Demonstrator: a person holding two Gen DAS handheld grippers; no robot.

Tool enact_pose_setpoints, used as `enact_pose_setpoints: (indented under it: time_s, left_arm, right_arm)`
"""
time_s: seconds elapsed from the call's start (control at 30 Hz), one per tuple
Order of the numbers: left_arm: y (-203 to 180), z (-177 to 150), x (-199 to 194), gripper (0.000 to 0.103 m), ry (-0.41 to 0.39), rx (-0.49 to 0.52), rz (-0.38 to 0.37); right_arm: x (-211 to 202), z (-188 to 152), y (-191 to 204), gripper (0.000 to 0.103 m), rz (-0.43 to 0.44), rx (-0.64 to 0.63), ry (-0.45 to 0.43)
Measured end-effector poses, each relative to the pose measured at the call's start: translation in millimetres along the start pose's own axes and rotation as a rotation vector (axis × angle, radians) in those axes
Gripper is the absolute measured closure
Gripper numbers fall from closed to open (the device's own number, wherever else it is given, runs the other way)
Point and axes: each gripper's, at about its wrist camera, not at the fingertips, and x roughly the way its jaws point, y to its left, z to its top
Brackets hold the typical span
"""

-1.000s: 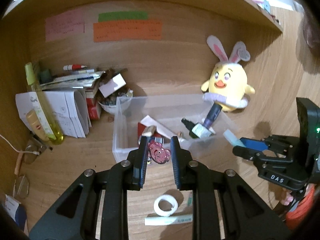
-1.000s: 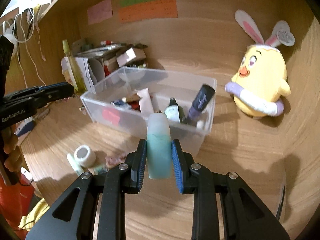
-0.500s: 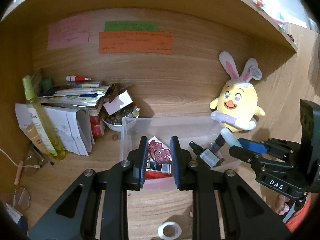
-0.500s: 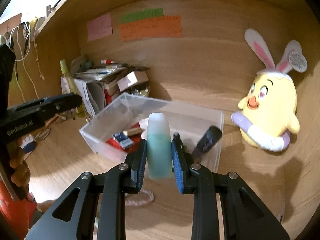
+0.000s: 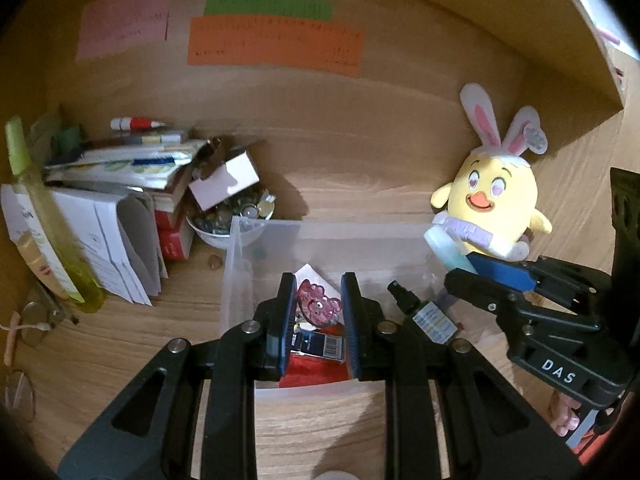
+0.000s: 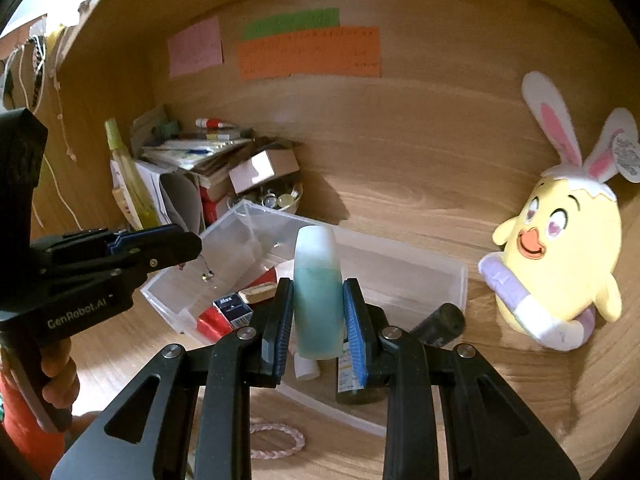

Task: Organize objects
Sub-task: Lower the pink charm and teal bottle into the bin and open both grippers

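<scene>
In the left wrist view my left gripper [image 5: 319, 314] is shut on a small pink-red translucent charm [image 5: 318, 307], held over the near end of a clear plastic bin [image 5: 360, 229]. In the right wrist view my right gripper [image 6: 318, 314] is shut on an upright teal bottle [image 6: 318, 280] with a frosted cap, above the bin [image 6: 404, 250]. The bin holds a red pack, a dark barcoded box [image 5: 320, 346], a spray bottle [image 5: 424, 314] and a dark tube [image 6: 440, 322]. Each gripper shows in the other's view: the right [image 5: 466, 270], the left [image 6: 188, 242].
A yellow plush chick [image 6: 560, 268] with rabbit ears leans on the back wall at right. At back left stand stacked books and papers [image 5: 120, 168], a bowl of small items [image 5: 234, 222] and a tall yellow-green bottle [image 5: 40, 216]. A pink braided loop [image 6: 276, 440] lies before the bin.
Both grippers moved forward from in front of the bin to over it, each keeping its grip. The tape roll and white tube on the desk slid out of the left view's bottom.
</scene>
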Motion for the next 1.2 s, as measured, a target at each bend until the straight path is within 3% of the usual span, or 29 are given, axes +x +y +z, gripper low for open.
enact_pose_setpoints:
  time_s: [0.67, 1.07, 1.2]
  left_arm:
    - [-2, -17, 54, 0.081, 0.15, 0.007, -0.049]
    - [1, -18, 56, 0.081, 0.171, -0.007, -0.054]
    - [1, -16, 49, 0.072, 0.153, -0.011, -0.052]
  right_arm:
    - [59, -18, -9, 0.08, -0.012, 0.009, 0.147]
    - [64, -20, -12, 0.08, -0.022, 0.032, 0.172]
    - [63, -19, -9, 0.08, -0.025, 0.025, 0.177]
